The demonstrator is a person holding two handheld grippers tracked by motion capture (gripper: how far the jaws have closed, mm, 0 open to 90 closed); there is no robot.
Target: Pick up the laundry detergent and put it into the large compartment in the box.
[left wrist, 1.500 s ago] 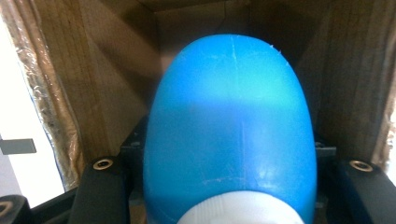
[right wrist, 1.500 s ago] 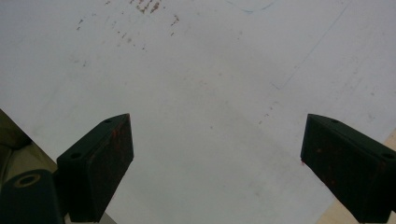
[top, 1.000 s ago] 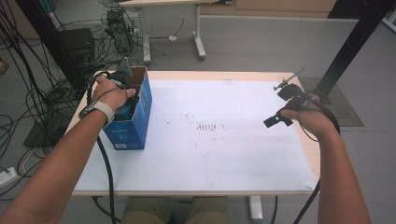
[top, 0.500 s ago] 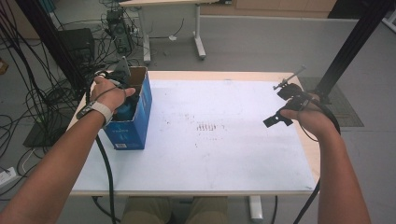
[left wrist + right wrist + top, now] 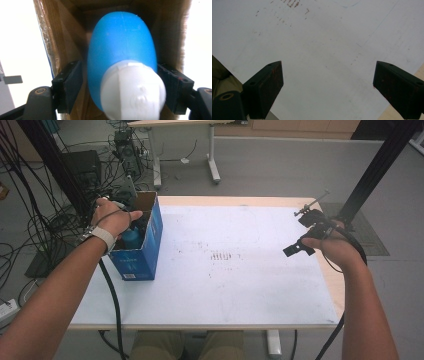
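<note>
Since the earlier frames, our left gripper (image 5: 120,97) has been spreading its fingers (image 5: 67,90) around the blue bottle (image 5: 122,47); the left one now stands clear of its side, the right one sits just beside it. Our left hand has barely shifted. We see the bottle with its white cap (image 5: 133,92) standing inside the blue cardboard box (image 5: 150,245) at the counter's (image 5: 240,290) left edge. Our right gripper (image 5: 328,87) hovers over the white counter, fingers wide apart and empty.
</note>
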